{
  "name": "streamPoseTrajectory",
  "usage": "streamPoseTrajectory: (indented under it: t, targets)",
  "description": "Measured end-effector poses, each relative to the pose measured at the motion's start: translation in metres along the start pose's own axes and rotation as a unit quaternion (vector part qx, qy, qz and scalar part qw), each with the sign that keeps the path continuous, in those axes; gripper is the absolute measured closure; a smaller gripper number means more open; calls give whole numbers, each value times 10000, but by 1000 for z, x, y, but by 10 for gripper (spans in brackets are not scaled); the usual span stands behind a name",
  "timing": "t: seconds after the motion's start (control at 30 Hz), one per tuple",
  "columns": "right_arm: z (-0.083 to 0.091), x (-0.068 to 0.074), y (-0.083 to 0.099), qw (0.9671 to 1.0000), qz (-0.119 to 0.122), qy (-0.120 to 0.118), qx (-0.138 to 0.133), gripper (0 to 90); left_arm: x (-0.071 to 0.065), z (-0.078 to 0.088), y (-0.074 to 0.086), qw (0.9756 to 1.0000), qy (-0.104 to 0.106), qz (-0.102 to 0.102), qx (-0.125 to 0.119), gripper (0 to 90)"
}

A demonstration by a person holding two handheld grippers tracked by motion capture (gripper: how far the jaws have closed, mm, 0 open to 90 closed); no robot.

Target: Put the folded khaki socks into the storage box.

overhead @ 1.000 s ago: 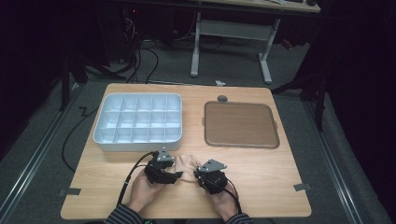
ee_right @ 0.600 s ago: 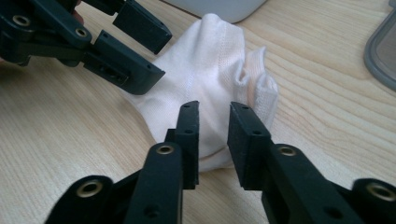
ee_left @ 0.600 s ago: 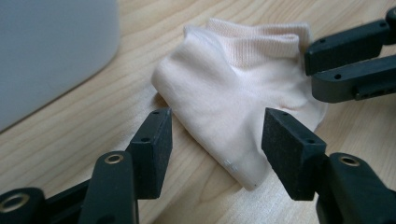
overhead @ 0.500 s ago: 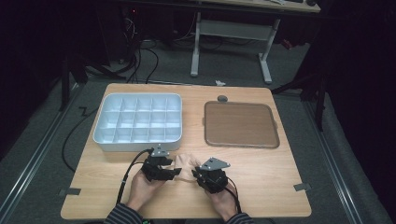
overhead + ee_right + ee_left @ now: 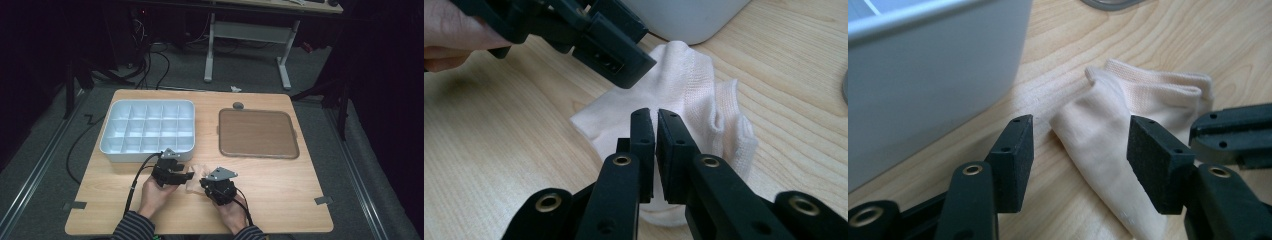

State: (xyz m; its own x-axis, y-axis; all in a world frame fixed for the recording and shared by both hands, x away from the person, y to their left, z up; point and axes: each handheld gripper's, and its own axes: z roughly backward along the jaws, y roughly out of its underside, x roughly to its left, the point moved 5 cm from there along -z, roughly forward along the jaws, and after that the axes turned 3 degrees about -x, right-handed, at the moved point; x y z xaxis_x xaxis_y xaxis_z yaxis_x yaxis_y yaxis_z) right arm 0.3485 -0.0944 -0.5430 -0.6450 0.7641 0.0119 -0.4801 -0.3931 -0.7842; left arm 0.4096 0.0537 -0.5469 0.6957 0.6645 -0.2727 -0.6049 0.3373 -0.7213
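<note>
Sock: a small cream sock (image 5: 694,100) lies bunched up on the counter (image 5: 280,185), near the front edge, just in front of the white box.
Left tool: the left tool (image 5: 1078,145) has its two black pads spread apart. One fold of the sock lies between them, but the pads do not press on it. The pads have come a little closer together than a second ago.
Right tool: the right tool (image 5: 655,135) has its pads pressed together with only a thin gap. It sits right over the sock. Whether it pinches any cloth, I cannot tell. Its pads have just been closing.
Hands: both hands have hardly moved. In the high view the left tool (image 5: 172,172) now leans more toward the right tool (image 5: 220,185) than a second ago.
White box: the white box with many little rooms (image 5: 120,150) sits at the back left, same spot as before.
Brown tray: the flat brown tray (image 5: 257,132) sits at the back right, same spot as before.
</note>
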Motion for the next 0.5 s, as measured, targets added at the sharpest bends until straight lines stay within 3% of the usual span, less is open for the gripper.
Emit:
streamPoseTrajectory:
  t: [0.27,0.5]
  targets:
    - [-8,1,0,9999,46,70,55,857,7,-6,-1,9995,88,316,1,488]
    - [-15,1,8,9998,66,82,197,858,8,-11,2,9994,109,304,127,516]
